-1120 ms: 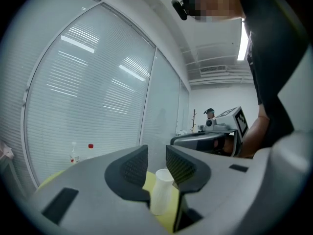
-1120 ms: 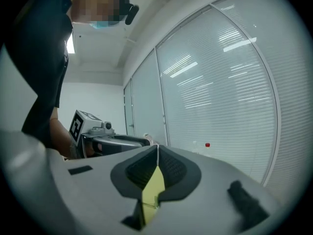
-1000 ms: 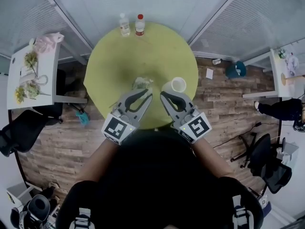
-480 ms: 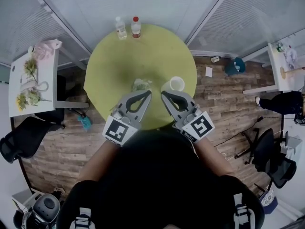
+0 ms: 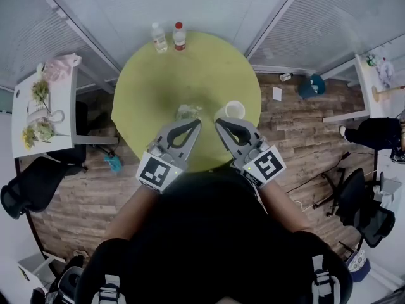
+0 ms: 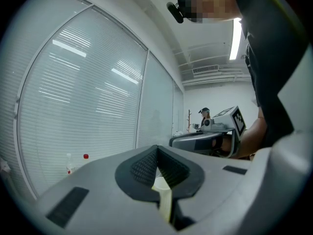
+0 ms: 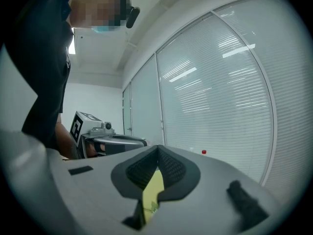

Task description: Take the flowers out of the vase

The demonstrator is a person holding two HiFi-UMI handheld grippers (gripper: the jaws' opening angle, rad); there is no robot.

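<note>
On the round green table point(image 5: 190, 62) a white vase point(image 5: 235, 111) stands near the front edge. A small pale green bunch of flowers point(image 5: 188, 111) lies on the table to its left. My left gripper point(image 5: 198, 123) is held level just in front of the flowers, its jaws shut with nothing between them. My right gripper point(image 5: 217, 124) is beside it, just short of the vase, also shut and empty. In the left gripper view the left gripper point(image 6: 157, 147) has its tips together. The right gripper view shows the right gripper point(image 7: 158, 147) the same way.
Two bottles point(image 5: 157, 37) point(image 5: 179, 35) stand at the table's far edge. A white side table point(image 5: 44, 106) with more flowers is at the left. Office chairs point(image 5: 31, 182) point(image 5: 354, 201) stand on the wooden floor. Glass walls with blinds lie behind.
The left gripper's tips have come together. Both grippers stay in about the same place; the head view has shifted slightly.
</note>
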